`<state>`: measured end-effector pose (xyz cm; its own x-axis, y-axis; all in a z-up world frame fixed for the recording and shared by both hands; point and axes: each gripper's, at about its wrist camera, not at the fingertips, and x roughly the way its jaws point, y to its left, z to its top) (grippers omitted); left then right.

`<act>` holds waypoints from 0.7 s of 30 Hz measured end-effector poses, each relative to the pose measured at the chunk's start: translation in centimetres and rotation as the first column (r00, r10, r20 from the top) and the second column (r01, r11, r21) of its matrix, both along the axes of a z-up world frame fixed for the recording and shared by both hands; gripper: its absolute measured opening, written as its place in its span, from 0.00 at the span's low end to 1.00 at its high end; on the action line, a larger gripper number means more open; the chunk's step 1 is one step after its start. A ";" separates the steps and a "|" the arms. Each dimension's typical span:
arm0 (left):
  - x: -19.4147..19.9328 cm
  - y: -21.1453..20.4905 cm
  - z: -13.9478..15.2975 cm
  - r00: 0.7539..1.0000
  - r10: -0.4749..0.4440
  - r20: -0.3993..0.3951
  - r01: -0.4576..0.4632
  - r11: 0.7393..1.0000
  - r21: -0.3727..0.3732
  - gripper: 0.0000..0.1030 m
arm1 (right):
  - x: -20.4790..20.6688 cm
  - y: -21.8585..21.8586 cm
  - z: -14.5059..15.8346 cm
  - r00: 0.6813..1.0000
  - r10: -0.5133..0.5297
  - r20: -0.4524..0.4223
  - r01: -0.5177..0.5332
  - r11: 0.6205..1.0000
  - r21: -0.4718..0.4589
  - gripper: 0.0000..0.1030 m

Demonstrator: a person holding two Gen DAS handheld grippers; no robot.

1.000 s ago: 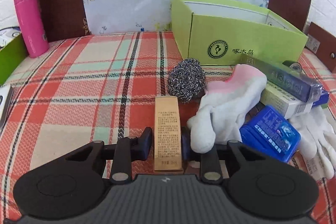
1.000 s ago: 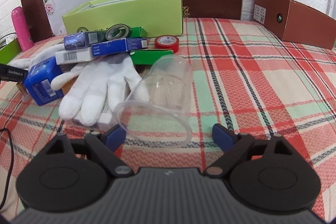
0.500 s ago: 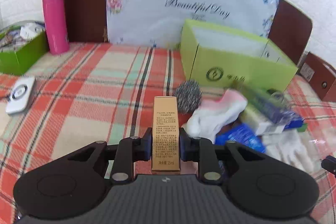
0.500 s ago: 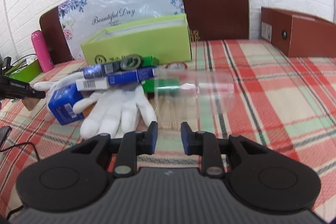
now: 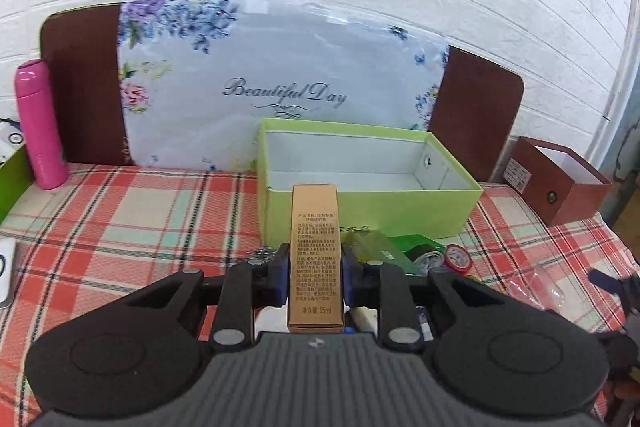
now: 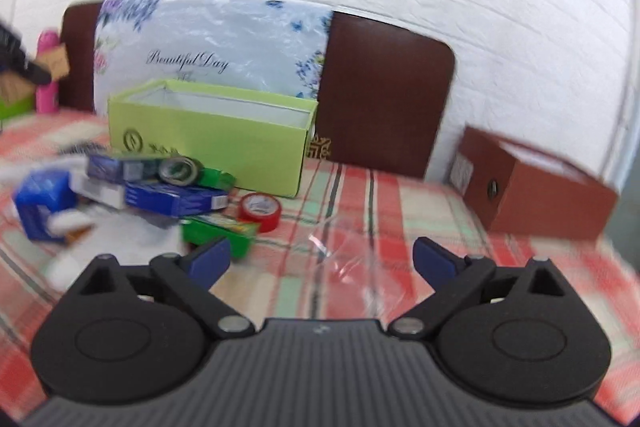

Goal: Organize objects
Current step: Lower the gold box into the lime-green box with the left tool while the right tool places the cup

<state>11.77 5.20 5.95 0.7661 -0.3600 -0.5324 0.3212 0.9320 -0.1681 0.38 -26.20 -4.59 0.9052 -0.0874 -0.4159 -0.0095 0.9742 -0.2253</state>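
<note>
My left gripper [image 5: 315, 271] is shut on a slim gold carton [image 5: 316, 251], held upright above the plaid cloth just in front of the open lime-green box [image 5: 372, 203], whose white inside shows nothing in it. From the right wrist view the same carton [image 6: 56, 61] hangs high at the far left. My right gripper [image 6: 322, 261] has its jaws opening wide. A clear plastic cup [image 6: 352, 267] lies between them on the cloth, and neither pad presses on it. In the left wrist view the cup [image 5: 540, 291] shows at the right edge.
Left of the right gripper lies a pile: blue cartons [image 6: 168, 195], a green carton [image 6: 218, 231], a red tape roll [image 6: 260, 211], a dark tape roll [image 6: 180, 169], blurred white gloves [image 6: 80, 239]. A brown box [image 5: 560, 183] stands at the right, a pink bottle [image 5: 40, 125] at the back left.
The left gripper has lifted the gold carton off the cloth and brought it toward the green box. The right gripper's jaws closed and then spread wide again, and its view tipped upward.
</note>
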 end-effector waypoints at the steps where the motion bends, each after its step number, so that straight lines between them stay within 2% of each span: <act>1: 0.2 -0.3 0.0 1.000 -0.004 -0.002 0.004 1.000 -0.006 0.24 | 1.2 -0.4 -0.5 0.999 0.029 -0.024 -0.029 0.999 -0.037 0.96; 4: 0.8 -1.1 0.3 1.000 -0.008 -0.005 0.008 1.000 -0.020 0.24 | 5.5 -1.5 -2.8 0.986 0.090 -0.137 -0.104 0.990 -0.097 0.92; 6: 1.4 -1.5 0.5 1.000 -0.010 -0.006 0.010 1.000 -0.020 0.24 | 7.4 -2.2 -4.3 0.974 0.083 -0.209 -0.108 0.988 -0.113 0.77; 7: 1.8 -1.8 0.6 1.000 -0.011 -0.007 0.010 1.000 -0.018 0.24 | 7.9 -2.6 -5.0 0.967 0.085 -0.239 -0.108 0.991 -0.085 0.58; 8: 2.3 -2.0 0.7 1.000 -0.010 -0.009 0.010 1.000 -0.016 0.24 | 8.0 -3.1 -5.0 0.965 0.102 -0.243 -0.112 0.993 -0.027 0.49; 9: 3.0 -2.5 0.8 1.000 -0.009 -0.011 0.009 1.000 -0.011 0.24 | 8.0 -3.4 -4.9 0.963 0.106 -0.250 -0.103 0.994 0.025 0.49; 11: 4.4 -3.2 0.9 1.000 -0.010 -0.015 0.010 1.000 -0.004 0.24 | 7.7 -3.2 -4.2 0.969 0.099 -0.224 -0.091 0.995 0.046 0.48; 16: 8.4 -5.1 1.1 1.000 0.007 -0.011 -0.007 1.000 0.007 0.24 | 8.0 -1.8 1.1 0.979 0.194 -0.067 -0.182 0.972 0.147 0.48; 21: 12.8 -6.3 0.8 0.999 0.037 -0.036 -0.037 0.999 -0.013 0.24 | 13.0 0.6 5.1 0.967 0.251 0.042 -0.254 0.942 0.218 0.48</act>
